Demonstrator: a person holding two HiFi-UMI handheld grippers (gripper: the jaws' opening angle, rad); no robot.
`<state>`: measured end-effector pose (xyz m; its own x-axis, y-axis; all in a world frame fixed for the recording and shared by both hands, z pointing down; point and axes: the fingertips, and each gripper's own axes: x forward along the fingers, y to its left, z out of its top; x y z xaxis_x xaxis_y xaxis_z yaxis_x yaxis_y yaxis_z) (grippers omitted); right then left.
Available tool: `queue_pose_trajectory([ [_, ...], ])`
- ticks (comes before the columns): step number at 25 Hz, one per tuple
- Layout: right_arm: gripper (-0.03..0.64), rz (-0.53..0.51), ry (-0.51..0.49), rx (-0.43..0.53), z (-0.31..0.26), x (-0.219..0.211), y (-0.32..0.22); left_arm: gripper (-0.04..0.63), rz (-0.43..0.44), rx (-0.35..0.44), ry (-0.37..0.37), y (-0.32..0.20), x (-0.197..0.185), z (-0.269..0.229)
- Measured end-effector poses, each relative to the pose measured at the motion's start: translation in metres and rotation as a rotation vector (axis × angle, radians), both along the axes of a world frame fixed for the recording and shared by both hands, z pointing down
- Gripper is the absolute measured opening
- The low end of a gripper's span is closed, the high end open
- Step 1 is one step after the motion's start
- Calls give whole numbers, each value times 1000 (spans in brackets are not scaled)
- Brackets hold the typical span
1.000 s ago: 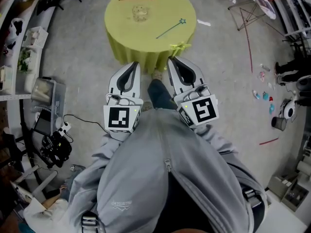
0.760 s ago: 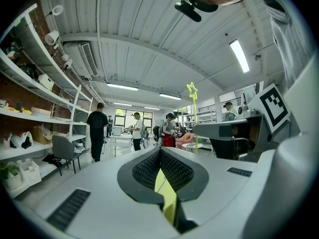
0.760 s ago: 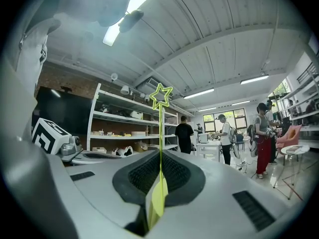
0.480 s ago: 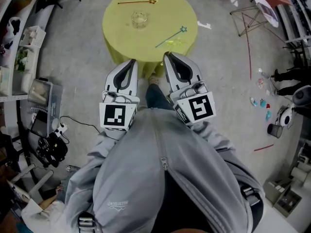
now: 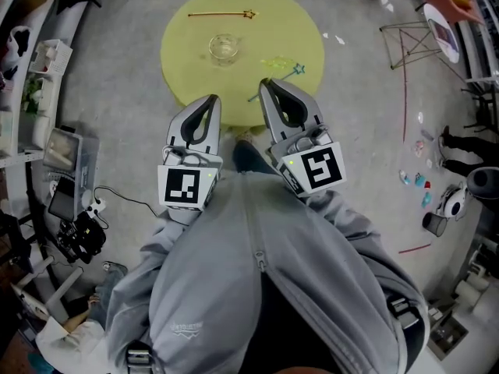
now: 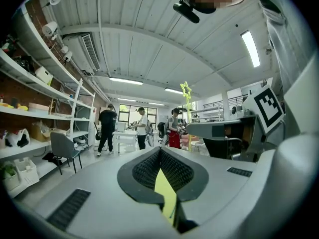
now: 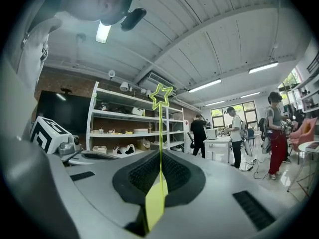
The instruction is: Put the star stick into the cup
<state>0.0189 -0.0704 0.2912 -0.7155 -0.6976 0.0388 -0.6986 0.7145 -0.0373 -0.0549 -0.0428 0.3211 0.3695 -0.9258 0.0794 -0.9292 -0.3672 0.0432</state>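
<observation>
The right gripper (image 5: pixel 265 86) is closed on the green star stick (image 7: pixel 160 133) above the near edge of the table (image 5: pixel 187 76). The left gripper (image 5: pixel 212 100) is closed on nothing. The cup (image 5: pixel 224 47) stands near the centre. I think the thin stick may swing and miss the rim.

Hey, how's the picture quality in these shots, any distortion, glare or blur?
Head view: evenly lit, sharp, mild bending at the edges. Left gripper view: heavy fisheye, black corners, ceiling light glaring. Right gripper view: same fisheye and dark corners; star stick clearly outlined.
</observation>
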Motion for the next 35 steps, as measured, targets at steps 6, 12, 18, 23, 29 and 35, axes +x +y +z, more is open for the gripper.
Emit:
queue_pose_trajectory([
  [6, 35, -53, -6, -21, 5, 2, -59, 17, -29, -25, 9, -58, 11, 1],
  [12, 35, -123, -19, -24, 8, 2, -104, 17, -79, -30, 2, -100, 17, 2],
  [18, 35, -167, -26, -29, 13, -9, -122, 17, -117, -42, 11, -115, 11, 6],
  [23, 35, -174, -30, -27, 13, -21, -124, 17, -125, -41, 13, -119, -1, 7],
  [29, 35, -136, -67, -3, 5, -31, -135, 17, -90, -37, -18, -130, -12, 8],
  [35, 35, -122, -32, -16, 4, -38, -147, 17, -62, -55, -20, -145, -20, 1],
])
